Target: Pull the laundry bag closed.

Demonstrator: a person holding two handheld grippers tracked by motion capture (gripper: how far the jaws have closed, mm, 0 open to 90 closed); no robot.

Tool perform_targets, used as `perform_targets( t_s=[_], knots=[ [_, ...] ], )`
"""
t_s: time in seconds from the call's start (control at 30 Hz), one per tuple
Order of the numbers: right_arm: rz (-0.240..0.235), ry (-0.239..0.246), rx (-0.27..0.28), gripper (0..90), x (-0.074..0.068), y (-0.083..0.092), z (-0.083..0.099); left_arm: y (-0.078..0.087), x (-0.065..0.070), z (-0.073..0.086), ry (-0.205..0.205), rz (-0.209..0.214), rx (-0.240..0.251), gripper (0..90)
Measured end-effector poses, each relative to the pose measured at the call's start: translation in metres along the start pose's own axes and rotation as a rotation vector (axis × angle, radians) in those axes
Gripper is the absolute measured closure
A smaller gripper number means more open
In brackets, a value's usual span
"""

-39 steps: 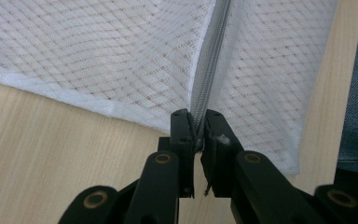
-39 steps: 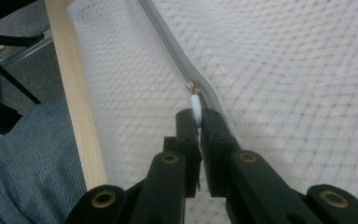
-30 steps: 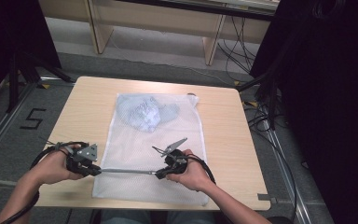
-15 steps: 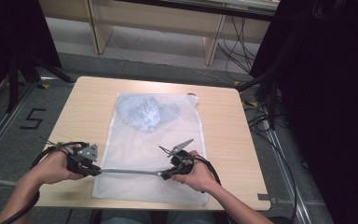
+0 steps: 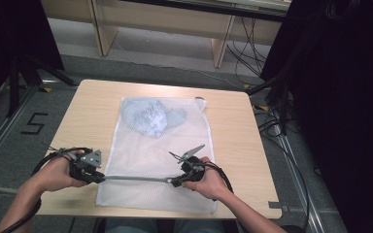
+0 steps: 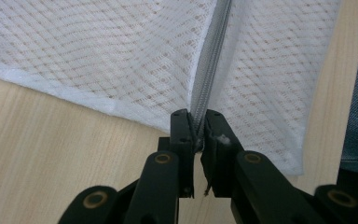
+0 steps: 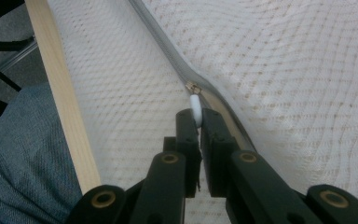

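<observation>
A: Near edge first. Left gripper (image 6: 198, 133) is clenched on the zip (image 6: 209, 70) right at the end of the mesh bag (image 6: 98, 51). You get that from its own camera.

B: And the right gripper (image 7: 199, 122) is pinched on the white pull (image 7: 195, 106). Up high it's just a hand (image 5: 209, 182) on a grey line.

A: The high view does show the bag flat on the bench (image 5: 233, 126), with a blue cloth (image 5: 150, 116) inside at the far end.
</observation>
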State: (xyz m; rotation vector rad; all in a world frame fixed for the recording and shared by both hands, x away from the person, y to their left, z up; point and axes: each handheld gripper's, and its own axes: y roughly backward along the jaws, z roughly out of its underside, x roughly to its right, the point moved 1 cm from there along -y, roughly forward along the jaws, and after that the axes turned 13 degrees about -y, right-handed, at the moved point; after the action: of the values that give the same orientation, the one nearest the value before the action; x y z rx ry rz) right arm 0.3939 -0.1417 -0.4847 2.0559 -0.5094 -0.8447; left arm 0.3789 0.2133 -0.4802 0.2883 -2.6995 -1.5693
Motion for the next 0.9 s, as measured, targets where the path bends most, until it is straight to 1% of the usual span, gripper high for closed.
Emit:
perform_targets(
  t_s=[0.03,0.1,0.13,0.2,0.3,0.4,0.47,0.5,0.53,0.7,0.73,0.77,0.83,0.9],
  knots=[
    [-0.001,-0.007,-0.001,87.2,-0.0003,0.0000,0.0005,-0.0001,-0.0001,0.0000,0.000,0.000,-0.001,82.9],
    [0.006,0.000,0.007,87.2,0.0009,0.0004,0.0008,-0.0002,-0.0002,0.0000,-0.003,-0.001,-0.003,82.9],
    [-0.017,0.009,-0.003,87.2,0.0025,0.0007,0.0002,-0.0003,0.0001,0.0000,0.001,0.000,-0.004,82.9],
    [0.004,-0.004,0.003,87.2,0.0019,0.0016,0.0009,0.0001,-0.0001,-0.0004,-0.005,-0.002,-0.003,82.9],
    [0.001,-0.010,0.002,87.2,0.0015,0.0020,0.0013,0.0002,0.0003,-0.0004,0.004,0.000,0.001,82.8],
    [0.007,-0.004,0.007,87.2,0.0024,0.0028,0.0012,0.0001,0.0001,0.0002,-0.001,0.003,-0.002,82.9],
    [0.007,-0.009,0.003,87.1,0.0027,0.0032,0.0015,0.0001,0.0001,0.0004,0.000,0.002,-0.002,82.8],
    [-0.005,-0.006,-0.003,87.2,0.0047,0.0037,0.0022,0.0002,0.0001,0.0005,0.000,0.002,-0.002,82.8],
    [0.012,-0.013,-0.002,87.2,0.0047,0.0044,0.0028,0.0001,0.0001,0.0005,0.001,0.002,-0.001,82.8],
    [0.017,-0.017,0.005,87.2,0.0062,0.0060,0.0043,-0.0002,0.0002,-0.0002,-0.001,0.003,-0.009,82.8],
    [0.010,-0.006,0.002,87.2,0.0069,0.0060,0.0039,-0.0001,0.0003,-0.0003,0.000,0.003,-0.009,82.8],
    [-0.005,-0.013,-0.005,87.2,0.0068,0.0059,0.0040,-0.0001,0.0003,-0.0003,0.000,0.003,-0.008,82.8],
    [0.016,-0.017,0.006,87.1,0.0062,0.0060,0.0042,0.0000,0.0002,-0.0003,-0.003,0.000,-0.004,82.8],
    [0.014,-0.018,0.008,87.1,0.0063,0.0060,0.0042,-0.0004,0.0005,0.0000,0.003,0.001,-0.005,82.8]
  ],
)
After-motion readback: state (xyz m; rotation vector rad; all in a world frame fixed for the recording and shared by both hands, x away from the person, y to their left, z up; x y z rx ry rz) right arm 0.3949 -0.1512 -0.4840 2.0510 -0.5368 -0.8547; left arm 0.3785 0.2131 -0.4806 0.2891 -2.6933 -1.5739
